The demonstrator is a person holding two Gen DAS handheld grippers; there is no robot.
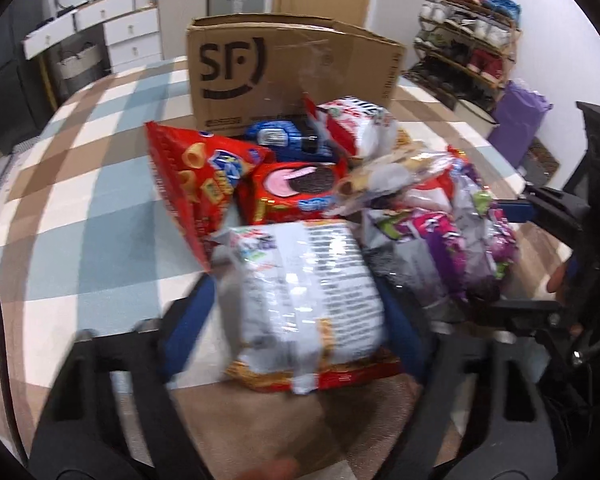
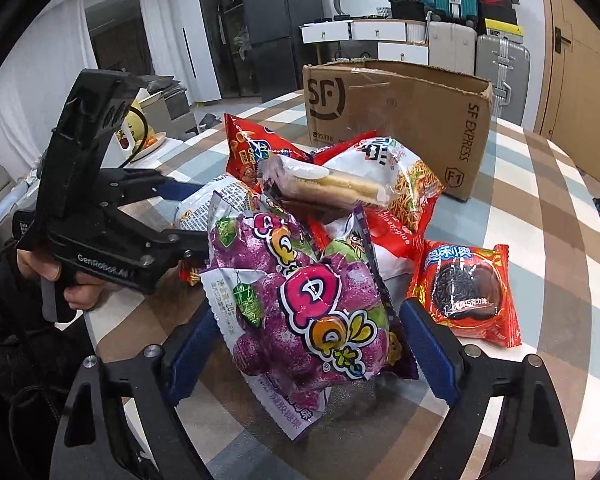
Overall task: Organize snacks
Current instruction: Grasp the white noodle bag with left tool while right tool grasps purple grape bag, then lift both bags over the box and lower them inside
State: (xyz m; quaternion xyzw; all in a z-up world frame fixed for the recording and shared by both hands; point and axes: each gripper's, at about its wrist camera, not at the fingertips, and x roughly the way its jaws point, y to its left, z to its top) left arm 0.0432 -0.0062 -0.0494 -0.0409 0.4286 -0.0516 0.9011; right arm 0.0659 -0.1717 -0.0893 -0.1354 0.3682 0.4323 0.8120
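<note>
Blue packet [image 1: 288,140] mostly hidden; white bag [image 1: 304,300] blurred.
</note>
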